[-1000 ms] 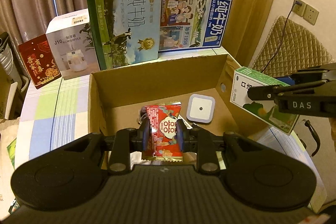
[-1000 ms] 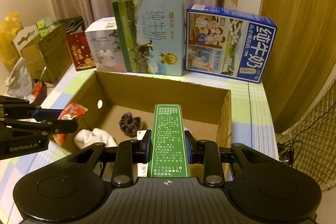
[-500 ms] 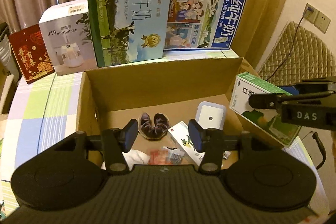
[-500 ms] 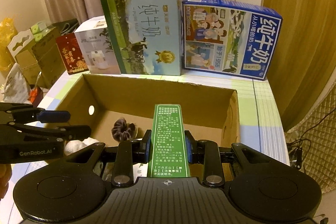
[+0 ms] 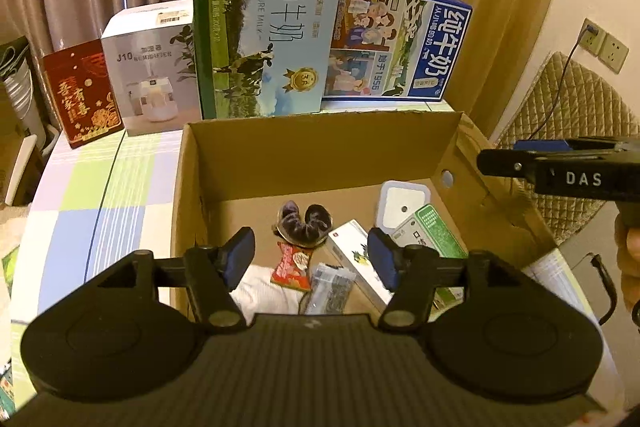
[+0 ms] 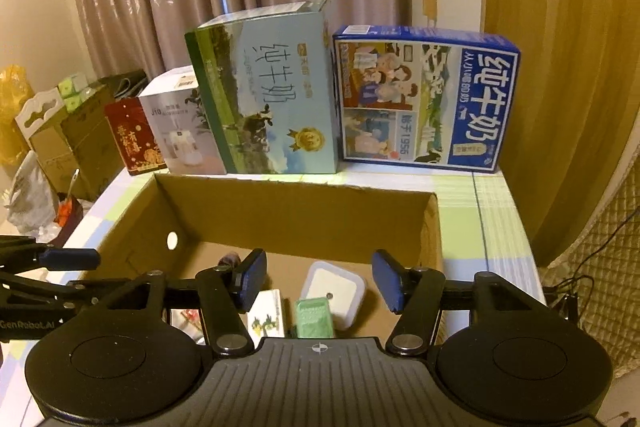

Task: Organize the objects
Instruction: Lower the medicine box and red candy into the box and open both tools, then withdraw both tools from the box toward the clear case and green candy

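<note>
An open cardboard box [image 5: 320, 143] stands on the checked tablecloth. On its floor lie a red snack packet [image 5: 291, 267], a dark scrunchie [image 5: 304, 221], a white square device [image 5: 402, 201], a green-and-white carton [image 5: 434, 231], a white carton [image 5: 356, 259], a grey packet and something white. My left gripper [image 5: 311, 257] hangs open over the box, holding nothing. My right gripper [image 6: 319, 279] is open and empty above the green-and-white carton [image 6: 315, 317] and the white square device [image 6: 334, 289]. Its fingers [image 5: 520, 163] reach in from the right in the left wrist view.
Behind the cardboard box stand a green milk case [image 5: 264, 39], a blue milk case [image 5: 396, 43], a white humidifier box [image 5: 152, 67] and a red box [image 5: 80, 95]. A quilted chair [image 5: 572, 131] is at the right. Cartons and bags [image 6: 52, 135] sit left of the table.
The left gripper opened and the red snack packet dropped into the box. The right gripper then opened and let the green-and-white carton fall in beside the white square device.
</note>
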Demonstrator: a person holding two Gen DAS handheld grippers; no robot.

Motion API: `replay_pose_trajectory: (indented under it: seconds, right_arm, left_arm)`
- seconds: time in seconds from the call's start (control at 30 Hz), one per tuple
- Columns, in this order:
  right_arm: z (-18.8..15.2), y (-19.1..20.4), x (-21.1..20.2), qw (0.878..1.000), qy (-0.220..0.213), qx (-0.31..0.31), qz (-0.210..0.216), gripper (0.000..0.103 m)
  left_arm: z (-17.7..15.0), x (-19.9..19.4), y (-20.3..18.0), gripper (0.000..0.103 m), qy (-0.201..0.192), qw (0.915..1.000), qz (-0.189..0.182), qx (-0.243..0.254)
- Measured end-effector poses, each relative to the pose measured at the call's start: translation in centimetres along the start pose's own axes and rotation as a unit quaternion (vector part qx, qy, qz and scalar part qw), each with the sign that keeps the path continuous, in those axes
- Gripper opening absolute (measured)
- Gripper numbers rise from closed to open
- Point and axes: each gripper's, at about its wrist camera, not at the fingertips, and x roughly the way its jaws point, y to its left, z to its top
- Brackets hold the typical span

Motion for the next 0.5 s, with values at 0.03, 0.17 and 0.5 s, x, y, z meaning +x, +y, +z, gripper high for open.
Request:
replay_pose_trajectory:
  seconds: [0.03,0.17,0.5]
  right_arm:
    - [-0.2,0.0,-0.4,1.000,0.002,0.002,-0.001,0.058]
    - [-1.5,0.6,-2.8,1.000,0.010,0.003,-0.003,0.063]
    - [-6.5,3.8,-9.9,1.000,0.026,-0.002,0.000,0.086]
  left_arm:
    - [-0.3,-0.5,-0.1,0.058,-0.001,1.0000,0.000,-0.001]
    - [-1.3,-2.6,-0.6,0.063,-0.005,1.0000,0.001,-0.007]
    - [-5.7,-9.1,-2.3,0.085,-0.014,0.9996,0.001,-0.023]
